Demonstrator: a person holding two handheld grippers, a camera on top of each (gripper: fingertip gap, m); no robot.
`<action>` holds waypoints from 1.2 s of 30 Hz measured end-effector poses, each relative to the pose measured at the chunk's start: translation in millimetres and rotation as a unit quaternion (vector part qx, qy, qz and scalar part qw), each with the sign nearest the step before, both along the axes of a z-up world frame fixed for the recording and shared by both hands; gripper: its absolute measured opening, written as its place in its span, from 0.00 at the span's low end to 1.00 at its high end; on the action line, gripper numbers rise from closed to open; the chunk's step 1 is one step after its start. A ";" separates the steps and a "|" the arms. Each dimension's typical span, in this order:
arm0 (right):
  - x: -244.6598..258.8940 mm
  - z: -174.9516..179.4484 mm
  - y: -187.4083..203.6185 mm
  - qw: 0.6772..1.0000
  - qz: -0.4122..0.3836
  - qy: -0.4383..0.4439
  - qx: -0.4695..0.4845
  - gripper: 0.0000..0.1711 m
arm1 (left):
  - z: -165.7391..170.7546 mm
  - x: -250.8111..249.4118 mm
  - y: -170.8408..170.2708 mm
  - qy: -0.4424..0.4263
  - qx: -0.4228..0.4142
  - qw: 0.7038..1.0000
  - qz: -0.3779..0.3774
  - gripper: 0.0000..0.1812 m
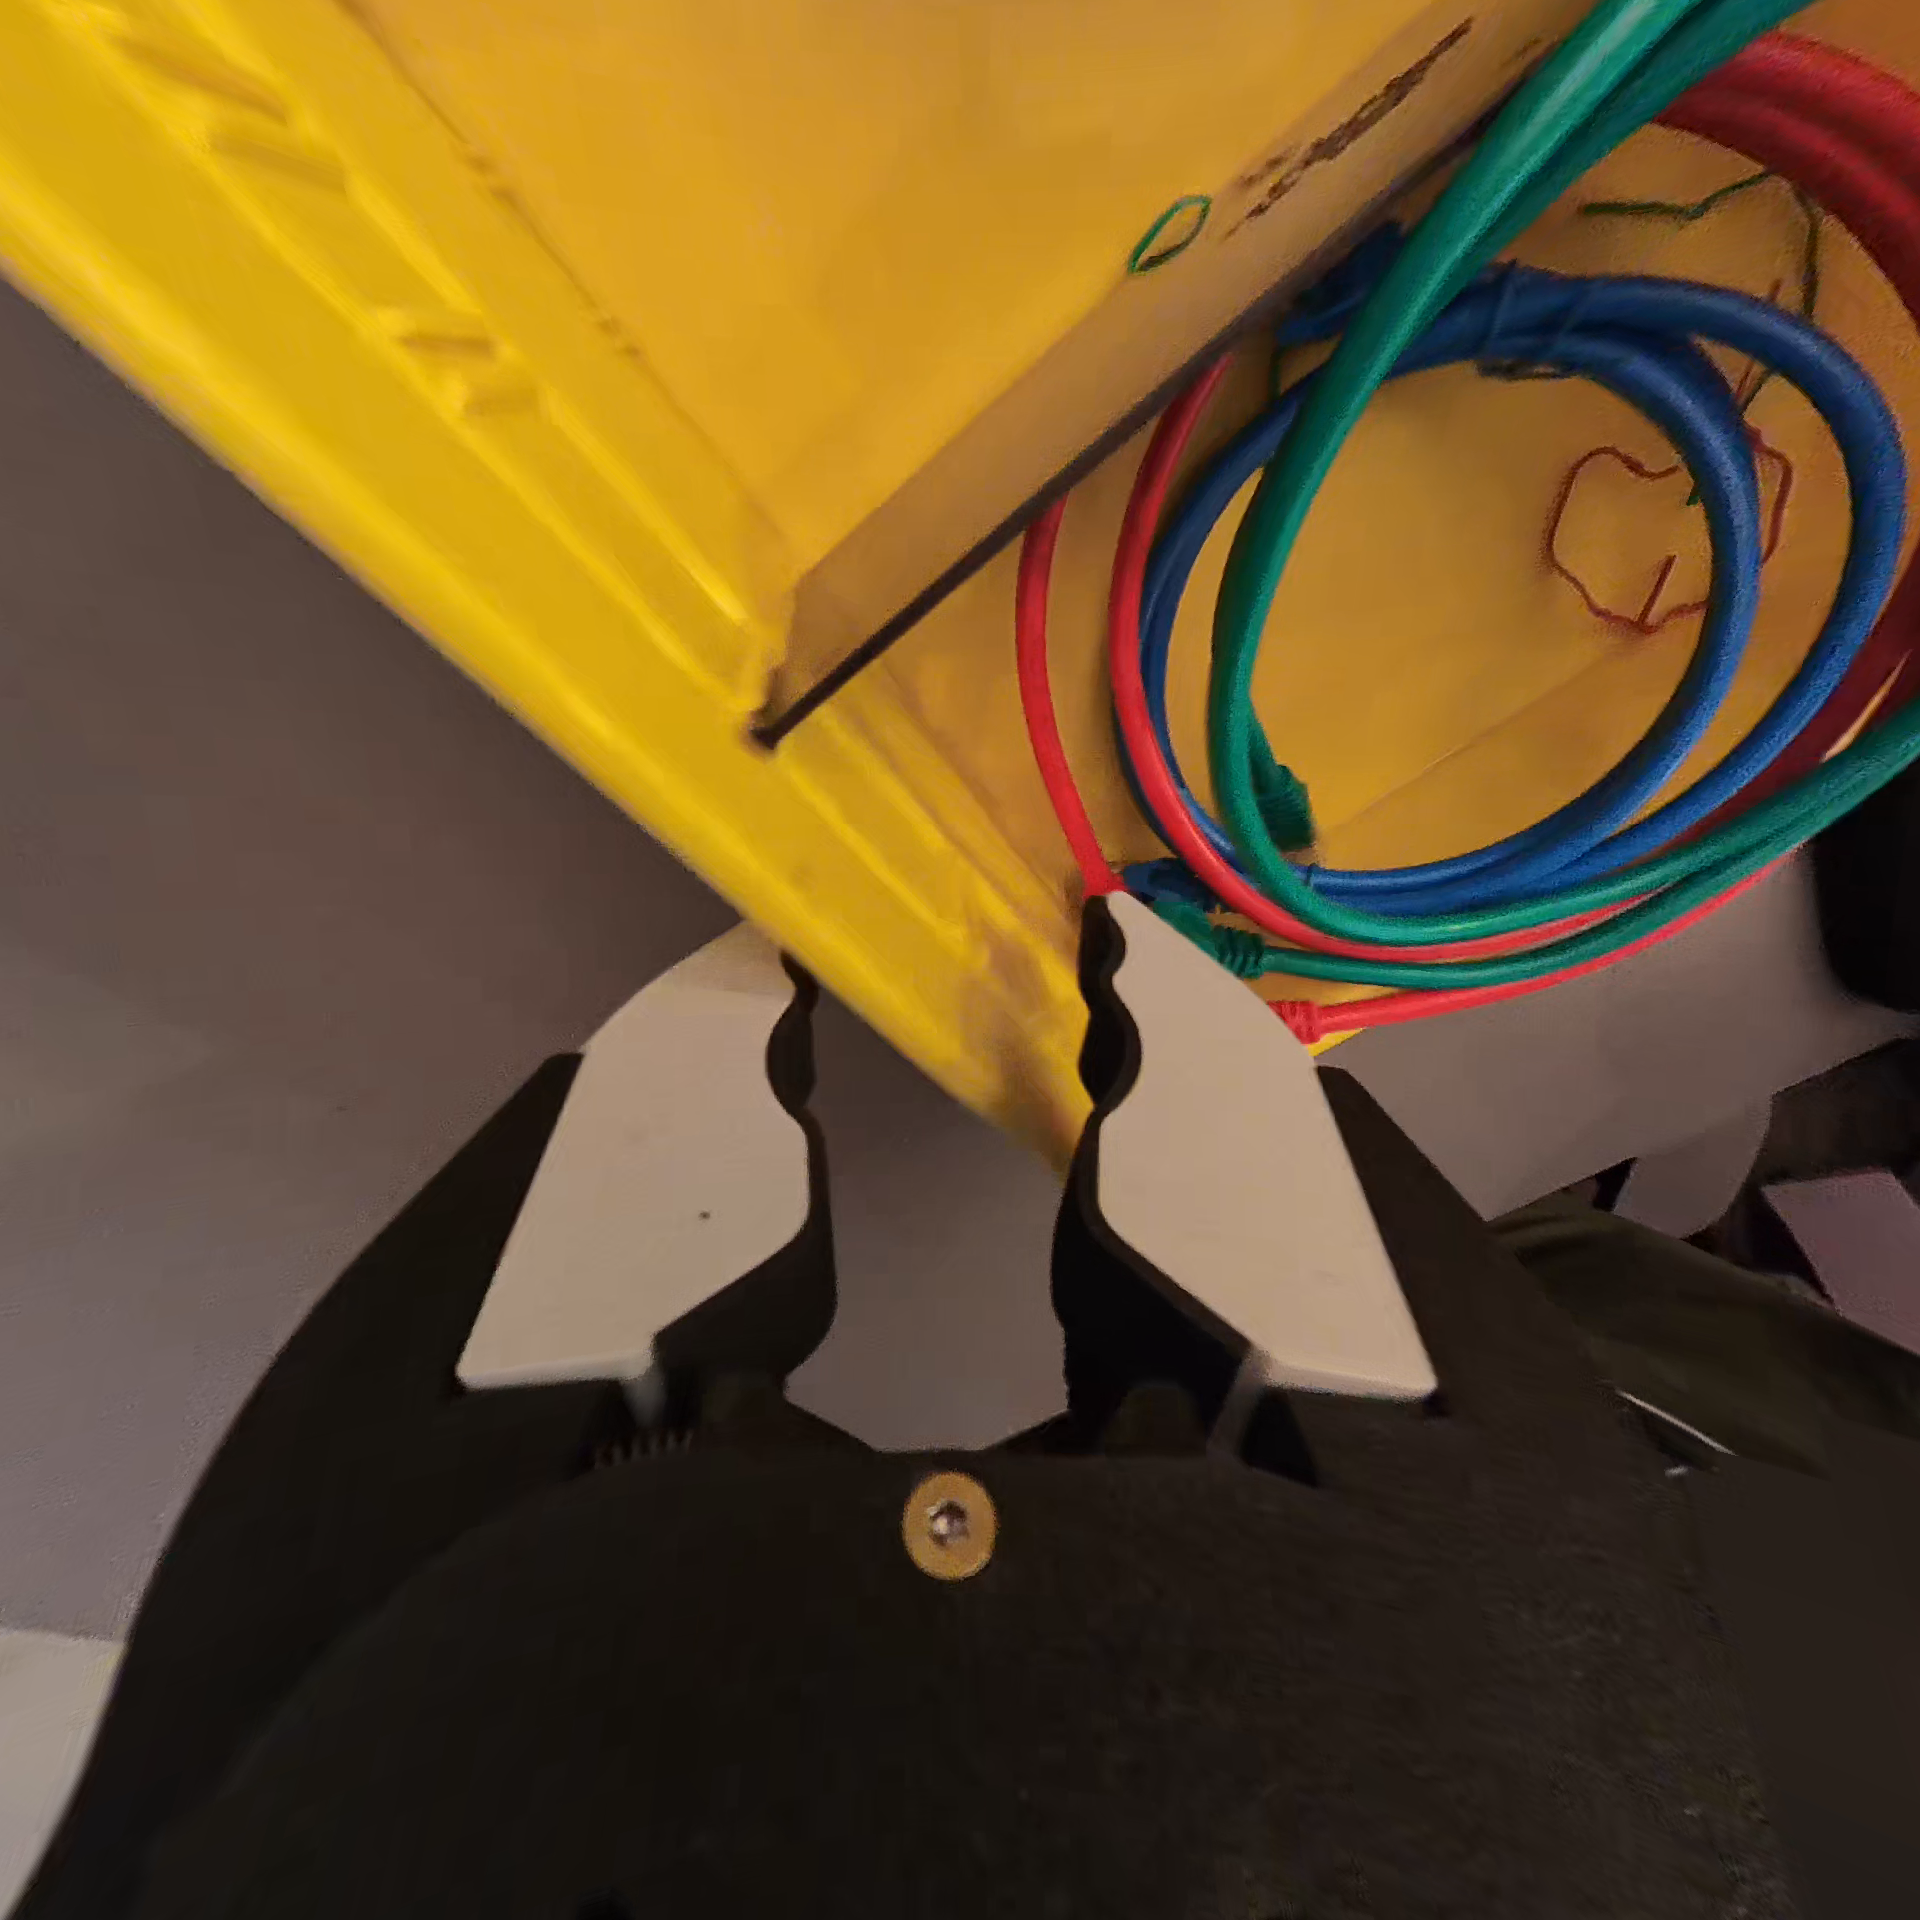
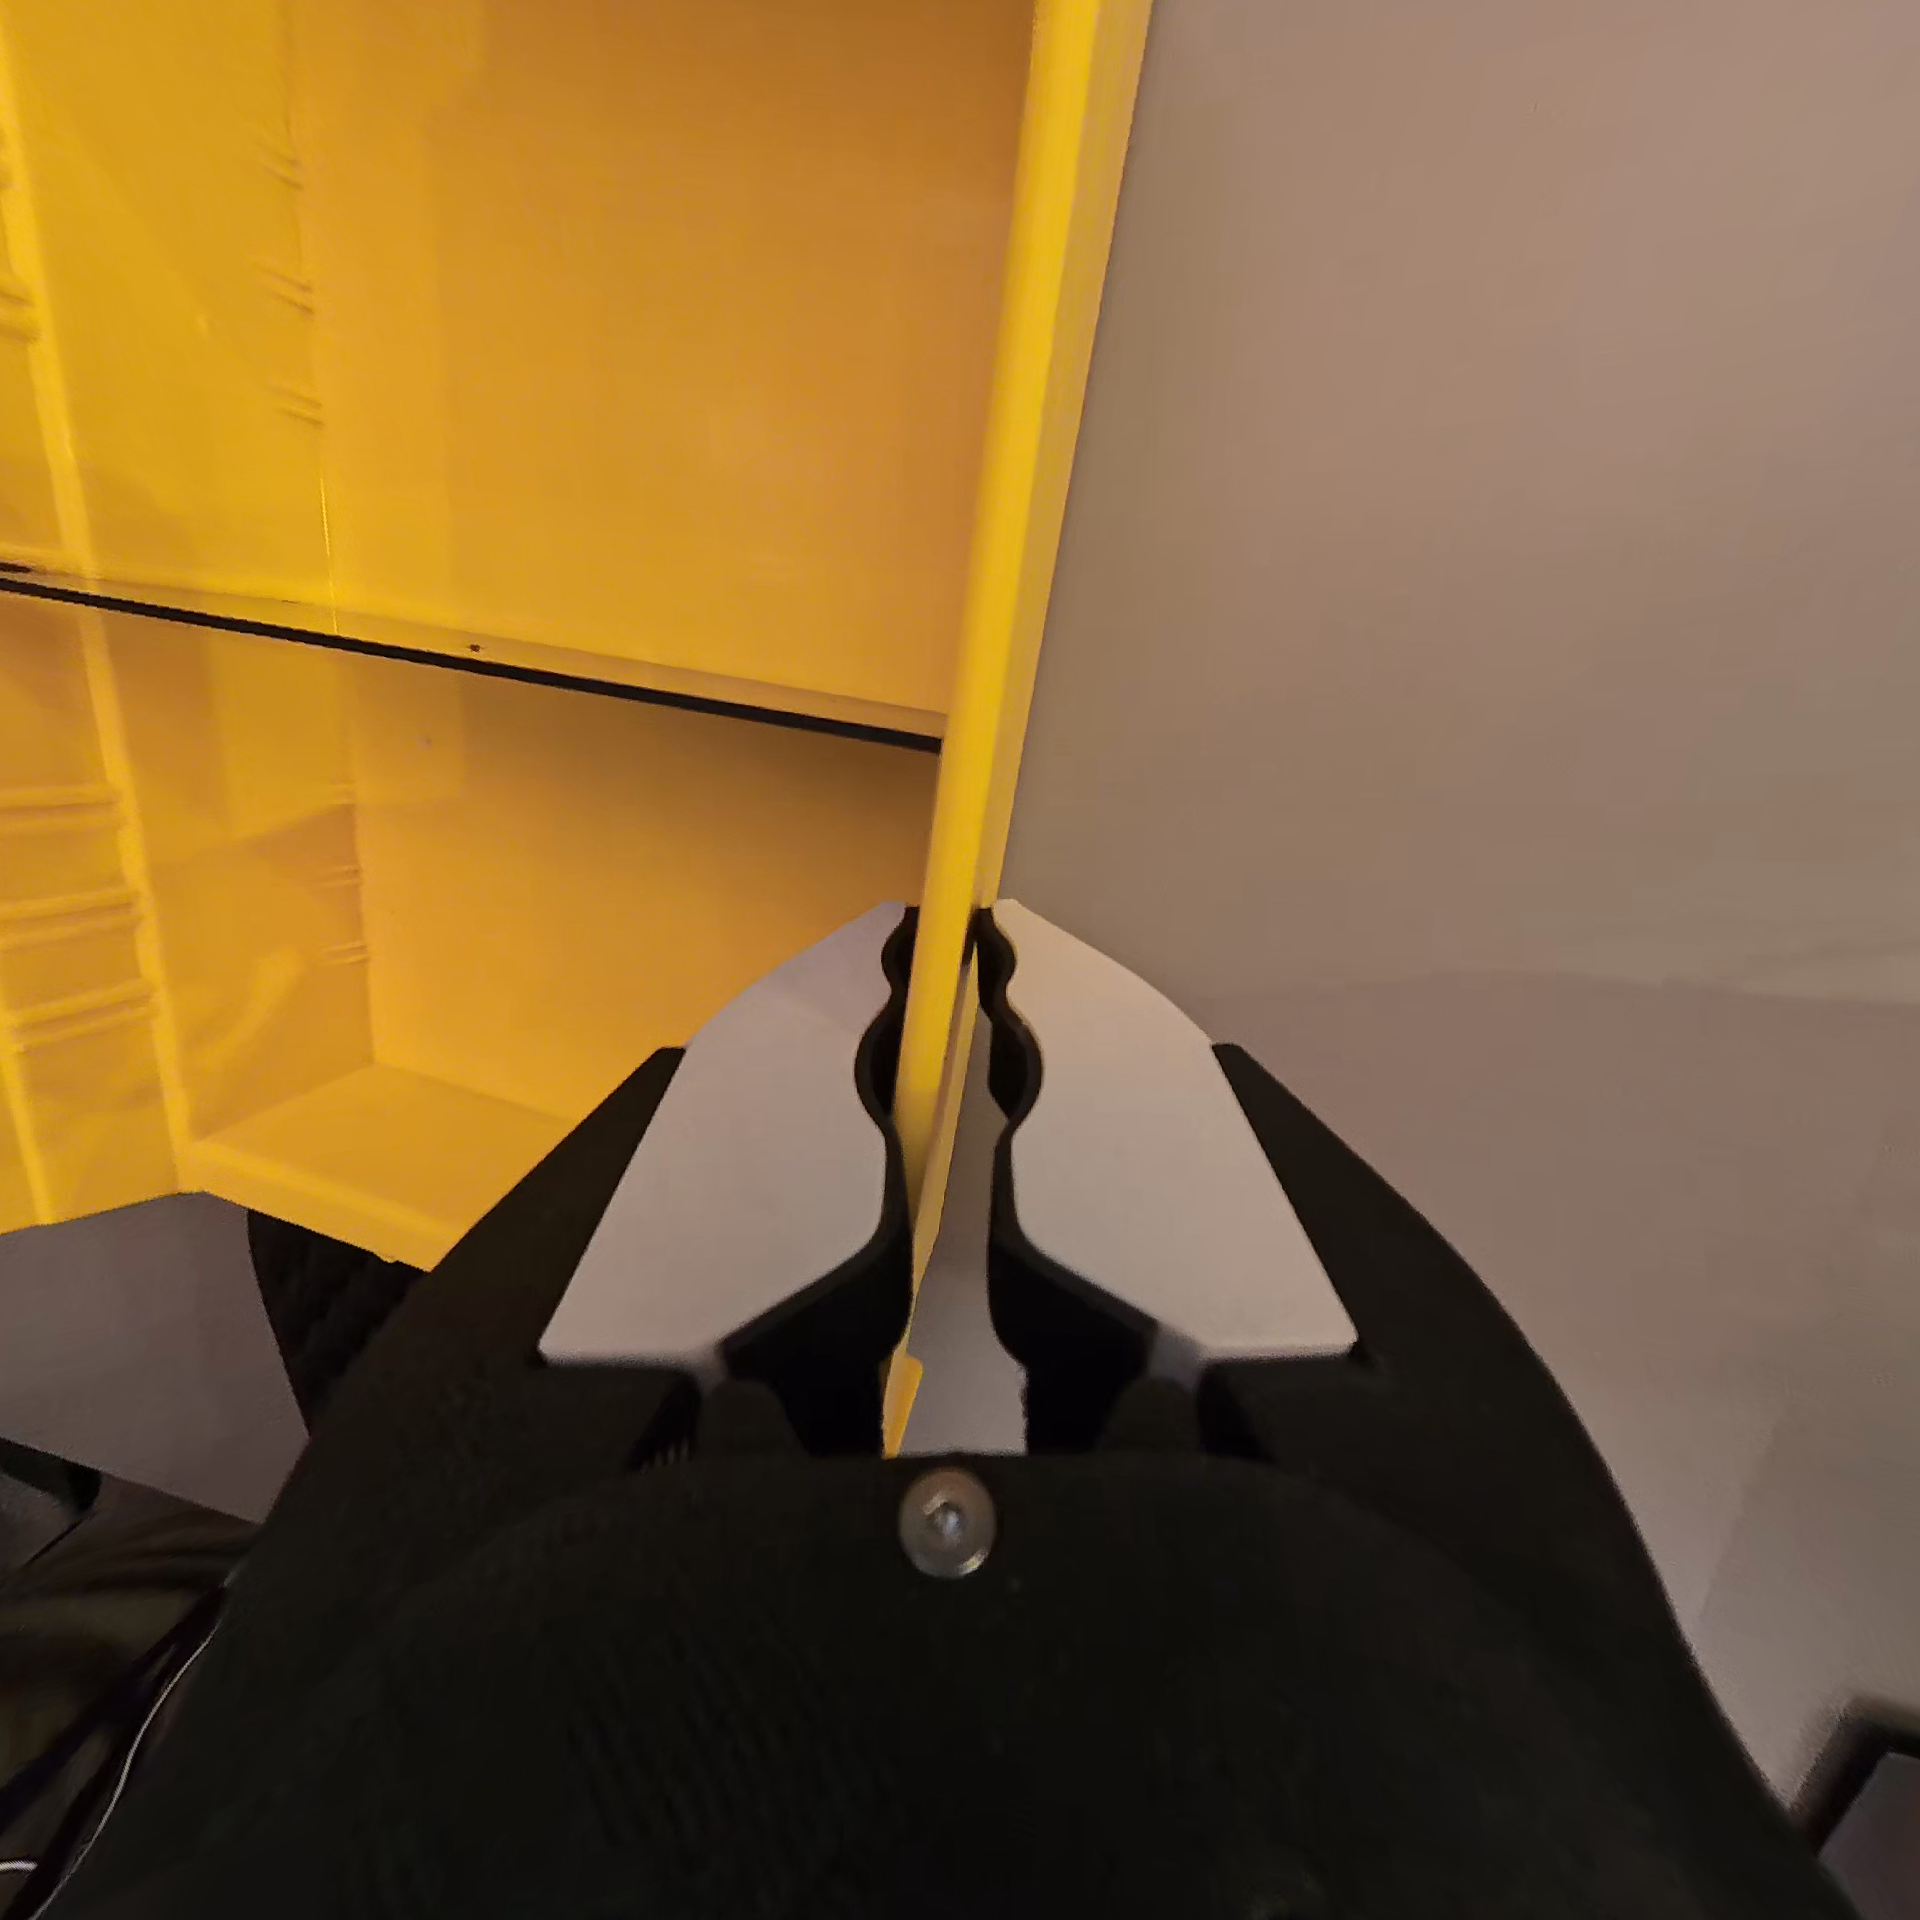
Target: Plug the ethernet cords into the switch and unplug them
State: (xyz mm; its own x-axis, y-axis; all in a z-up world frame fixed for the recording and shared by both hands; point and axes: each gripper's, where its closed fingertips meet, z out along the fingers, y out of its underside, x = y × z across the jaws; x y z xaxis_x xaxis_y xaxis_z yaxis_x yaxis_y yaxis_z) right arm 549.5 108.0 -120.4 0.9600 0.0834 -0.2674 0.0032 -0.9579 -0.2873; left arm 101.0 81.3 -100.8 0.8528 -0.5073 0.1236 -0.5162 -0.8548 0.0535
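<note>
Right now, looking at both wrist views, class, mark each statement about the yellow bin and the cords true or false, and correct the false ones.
1. The right gripper has its jaws closed on the yellow bin's side wall. True.
2. The left gripper holds a cord. False: its jaws stand open astride the bin's edge, gripping nothing.
3. Coiled in the bin lie a blue cord, a green cord and a red cord. True.
4. The compartment in the right wrist view is full of cords. False: none show there.
5. A thin divider crosses the bin. True.
</note>
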 end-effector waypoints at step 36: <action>-101.6 2.1 19.5 0.994 0.088 -0.019 -0.068 0.06 | 3.3 -361.1 -20.0 -0.015 0.075 0.916 0.394 0.03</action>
